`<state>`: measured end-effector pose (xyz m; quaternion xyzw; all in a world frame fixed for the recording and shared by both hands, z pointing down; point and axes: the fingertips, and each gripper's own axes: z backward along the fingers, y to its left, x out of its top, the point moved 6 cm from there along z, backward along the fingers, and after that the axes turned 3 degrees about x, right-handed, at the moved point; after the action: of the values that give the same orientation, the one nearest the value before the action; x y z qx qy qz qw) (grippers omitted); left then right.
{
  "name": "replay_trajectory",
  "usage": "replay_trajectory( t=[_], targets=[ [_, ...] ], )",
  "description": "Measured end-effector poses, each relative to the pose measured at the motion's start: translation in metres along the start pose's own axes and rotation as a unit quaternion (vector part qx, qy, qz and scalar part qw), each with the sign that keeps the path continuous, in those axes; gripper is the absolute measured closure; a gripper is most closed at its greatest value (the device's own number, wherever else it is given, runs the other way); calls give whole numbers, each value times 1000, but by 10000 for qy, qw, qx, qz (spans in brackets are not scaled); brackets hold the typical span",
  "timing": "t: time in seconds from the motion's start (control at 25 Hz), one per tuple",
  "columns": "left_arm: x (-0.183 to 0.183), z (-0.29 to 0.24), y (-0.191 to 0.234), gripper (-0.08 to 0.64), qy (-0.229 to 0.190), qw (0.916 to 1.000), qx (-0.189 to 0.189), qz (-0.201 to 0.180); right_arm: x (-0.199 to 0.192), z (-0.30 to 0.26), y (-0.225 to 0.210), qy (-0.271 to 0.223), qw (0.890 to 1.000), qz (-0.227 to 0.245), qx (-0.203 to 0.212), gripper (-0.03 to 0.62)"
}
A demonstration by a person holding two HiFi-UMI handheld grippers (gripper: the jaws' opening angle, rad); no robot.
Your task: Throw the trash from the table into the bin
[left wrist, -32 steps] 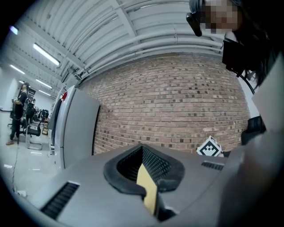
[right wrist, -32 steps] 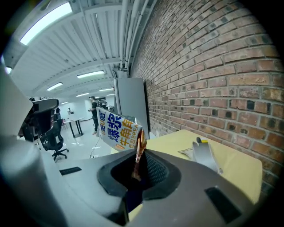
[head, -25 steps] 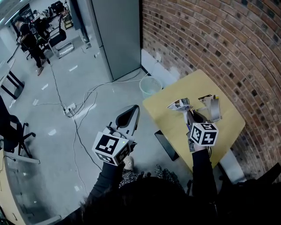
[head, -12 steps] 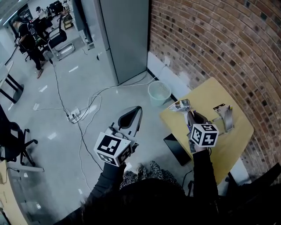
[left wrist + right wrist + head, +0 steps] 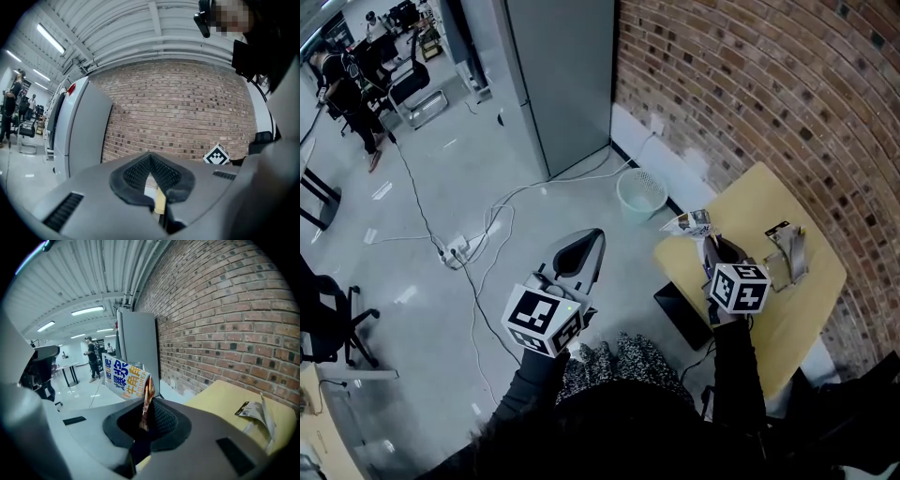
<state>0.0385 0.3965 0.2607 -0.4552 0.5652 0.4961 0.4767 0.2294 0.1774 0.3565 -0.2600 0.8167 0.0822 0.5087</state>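
Observation:
My right gripper is shut on a crumpled white snack wrapper with blue and orange print. It holds the wrapper above the corner of the yellow table nearest the bin. The pale green mesh bin stands on the floor by the brick wall, just beyond that corner. A second flattened wrapper lies on the table near the wall. My left gripper hovers over the floor left of the table, shut with nothing in it.
A tall grey cabinet stands by the brick wall behind the bin. Cables and a power strip run across the floor. A black flat object lies under the table. An office chair is at the left, people far back.
Both grippers have moved from over the table's middle toward its corner by the bin. The right one still grips the printed wrapper; the other wrapper stays on the table.

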Motion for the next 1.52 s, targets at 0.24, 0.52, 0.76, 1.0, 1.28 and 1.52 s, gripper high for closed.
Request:
replay_trajectory(
  t=[0.24,0.52,0.76,1.0,1.28,1.52],
  targets=[
    [2,-26,26,554,40,10000,-17,1,21,-31,-1,-79,9999,40,-72,568],
    [11,-79,59,554,15,10000,32,-25,58,-85,-21,-162,9998,136,-30,568],
    [23,-140,81,554,-28,10000,-29,-9,94,-126,-52,-207,9997,149,-25,568],
    [29,-199,92,554,32,9999,-155,-65,108,-162,-79,-163,9999,51,15,568],
    [30,-237,107,554,159,9996,-184,-109,117,-191,-103,-154,9998,-113,-65,568],
    [27,-261,123,554,196,9992,-346,-99,120,-210,-105,-111,9997,-171,-132,568]
  ],
)
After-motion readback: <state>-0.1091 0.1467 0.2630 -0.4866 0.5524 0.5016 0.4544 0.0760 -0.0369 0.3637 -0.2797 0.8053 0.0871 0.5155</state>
